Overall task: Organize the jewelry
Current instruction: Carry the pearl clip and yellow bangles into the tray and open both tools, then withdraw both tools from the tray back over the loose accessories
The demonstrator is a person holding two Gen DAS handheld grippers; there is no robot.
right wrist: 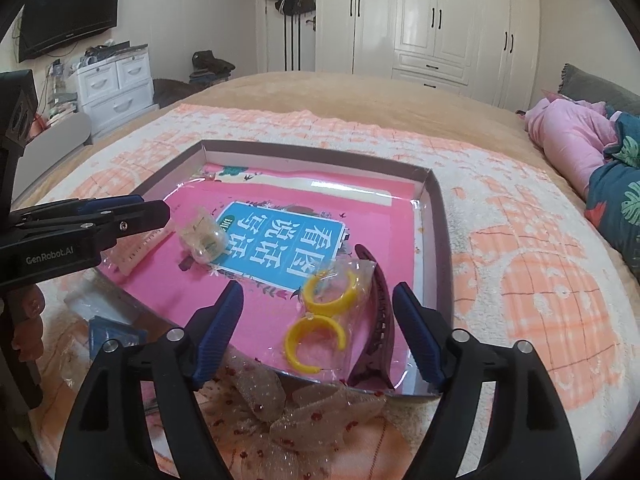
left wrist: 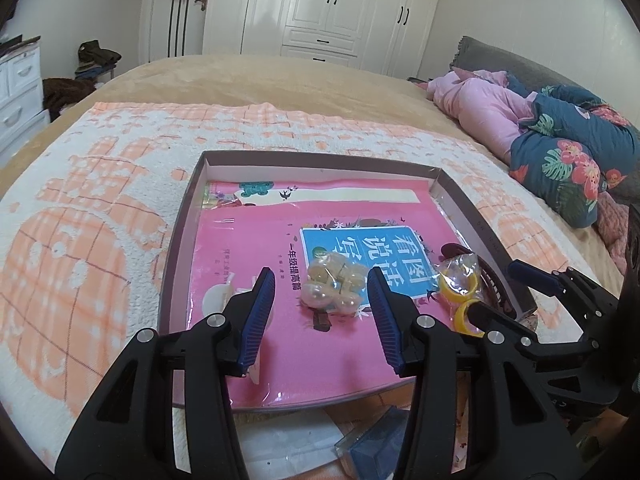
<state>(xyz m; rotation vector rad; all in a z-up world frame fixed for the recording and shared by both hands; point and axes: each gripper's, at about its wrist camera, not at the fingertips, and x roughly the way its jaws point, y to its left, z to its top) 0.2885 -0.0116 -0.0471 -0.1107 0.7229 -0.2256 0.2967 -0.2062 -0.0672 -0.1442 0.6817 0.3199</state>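
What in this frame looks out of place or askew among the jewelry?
The sheer red-dotted bow lies outside the shallow box, on the towel against its near edge, while the yellow hoop earrings, dark hair clip and bagged pearl pieces lie inside. Nothing looks spilled or damaged.

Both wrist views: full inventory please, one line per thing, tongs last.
shallow box: 1, dark rim, on the peach-and-white blanket
pink book: 1, lining the box
bagged pearl earrings: 1 bag, cream, mid-book
bagged hoop earrings: 2 hoops, yellow, box's near edge
hair claw clip: 1, maroon, right of the hoops
comb-like clip: 1, pale pink, box's left edge
mesh bow: 1, beige, in front of the box
small blue box: 1, blue, in front of the box
left tongs: open, around the pearl bag
right tongs: open, around the hoops
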